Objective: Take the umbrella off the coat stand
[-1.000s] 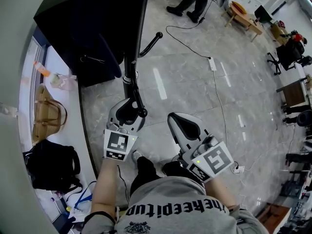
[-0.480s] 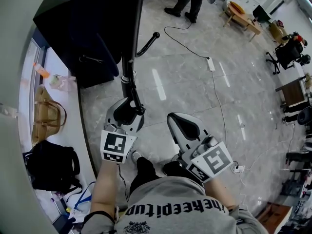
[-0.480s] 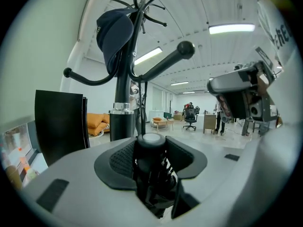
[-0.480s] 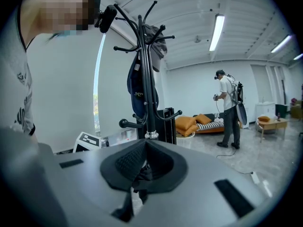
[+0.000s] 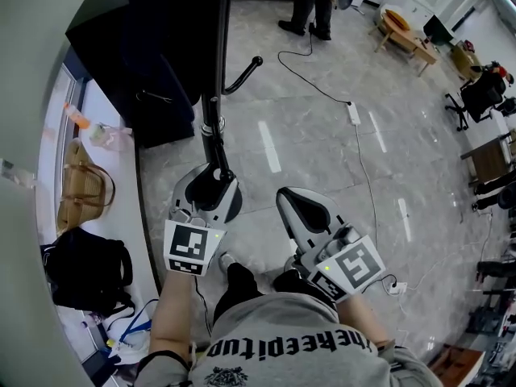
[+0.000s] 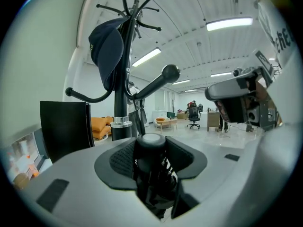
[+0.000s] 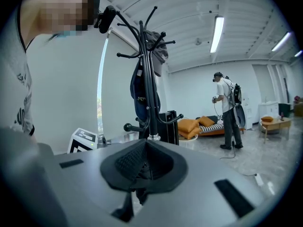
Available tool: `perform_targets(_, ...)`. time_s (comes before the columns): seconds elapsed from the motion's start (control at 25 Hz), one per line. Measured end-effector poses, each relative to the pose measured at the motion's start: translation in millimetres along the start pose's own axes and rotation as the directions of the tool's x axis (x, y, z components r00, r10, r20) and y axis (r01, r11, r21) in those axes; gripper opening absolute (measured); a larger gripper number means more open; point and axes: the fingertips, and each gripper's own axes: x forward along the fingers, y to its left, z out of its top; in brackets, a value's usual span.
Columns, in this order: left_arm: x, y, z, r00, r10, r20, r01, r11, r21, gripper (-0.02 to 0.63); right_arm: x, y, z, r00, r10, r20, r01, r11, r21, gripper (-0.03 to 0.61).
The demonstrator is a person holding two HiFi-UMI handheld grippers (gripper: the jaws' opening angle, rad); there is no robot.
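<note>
The black coat stand's pole rises straight ahead of me, with curved hook arms and a silver ring. In the left gripper view the coat stand carries a navy cap. A folded black umbrella stands upright between the jaws of my left gripper, round top up, and the pads press its sides. From the head view the left gripper sits at the pole's foot with the umbrella in it. My right gripper hangs beside it, open with nothing in it; it shows as the right gripper in its own view.
A black cabinet stands left of the coat stand. The sill at left holds a straw bag and a black bag. A cable and power strip lie on the floor. A person stands farther off.
My left gripper has risen slightly with the umbrella in it and drawn a little toward me. The right gripper has stayed put.
</note>
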Motion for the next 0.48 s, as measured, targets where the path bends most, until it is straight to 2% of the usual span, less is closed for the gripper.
perform_targets(0.48, -30, -18, 35, 0.996, 0.063, 0.064, -0.063, 0.998, 0.001, 0.204, -7, 9, 8, 0.995, 0.103, 0.018, -0.103, 0.995, -0.014, 0.012)
